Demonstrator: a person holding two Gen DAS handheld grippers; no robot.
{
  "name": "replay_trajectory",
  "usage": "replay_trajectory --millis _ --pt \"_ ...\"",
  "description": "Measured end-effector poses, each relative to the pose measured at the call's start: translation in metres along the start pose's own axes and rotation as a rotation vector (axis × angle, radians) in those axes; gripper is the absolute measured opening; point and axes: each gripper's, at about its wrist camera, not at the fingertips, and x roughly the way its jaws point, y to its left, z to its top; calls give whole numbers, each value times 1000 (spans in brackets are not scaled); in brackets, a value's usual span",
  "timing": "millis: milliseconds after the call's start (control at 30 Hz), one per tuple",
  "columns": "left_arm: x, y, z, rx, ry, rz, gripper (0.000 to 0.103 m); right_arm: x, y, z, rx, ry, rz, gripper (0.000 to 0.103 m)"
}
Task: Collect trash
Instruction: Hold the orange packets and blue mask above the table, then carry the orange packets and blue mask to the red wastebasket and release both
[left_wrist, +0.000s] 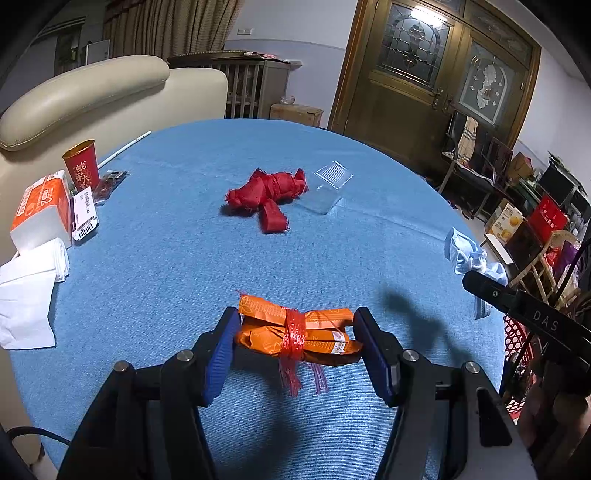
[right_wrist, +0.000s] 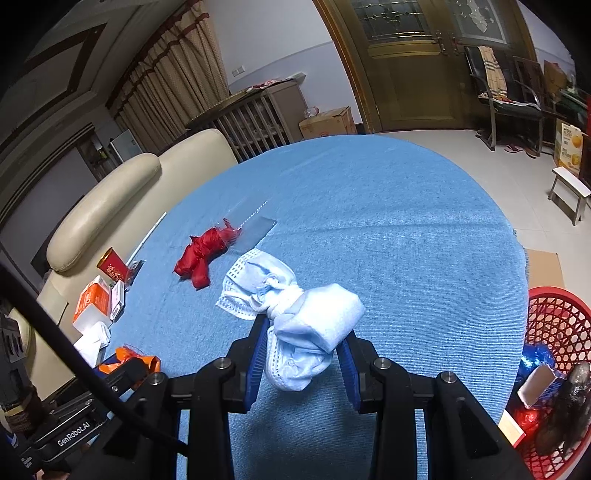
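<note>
My left gripper (left_wrist: 297, 332) is closed on an orange wrapper bundle (left_wrist: 295, 330) tied with red netting, just above the blue tablecloth (left_wrist: 184, 280). My right gripper (right_wrist: 303, 345) is shut on a knotted light-blue face mask bundle (right_wrist: 295, 317), held above the table; the mask also shows in the left wrist view (left_wrist: 467, 258). A crumpled red net bag (left_wrist: 267, 194) lies mid-table, also in the right wrist view (right_wrist: 201, 256). A clear plastic lid (left_wrist: 328, 186) lies beside it. A red mesh trash basket (right_wrist: 554, 350) with trash inside stands off the table's right edge.
At the table's left are a red paper cup (left_wrist: 81, 164), an orange tissue pack (left_wrist: 40, 210), a barcode label (left_wrist: 84, 218), white tissues (left_wrist: 29, 291) and a white straw (left_wrist: 123, 149). A cream sofa (left_wrist: 92, 88) stands behind. Chairs and boxes stand at right.
</note>
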Motion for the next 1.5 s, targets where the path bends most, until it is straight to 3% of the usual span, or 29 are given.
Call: replay_trajectory --millis 833,1500 --pt "-4 -11 5 33 -17 -15 64 -9 -6 2 19 -22 -7 39" --pt "-14 -42 12 103 -41 -51 64 -47 -40 -6 98 -93 -21 39"
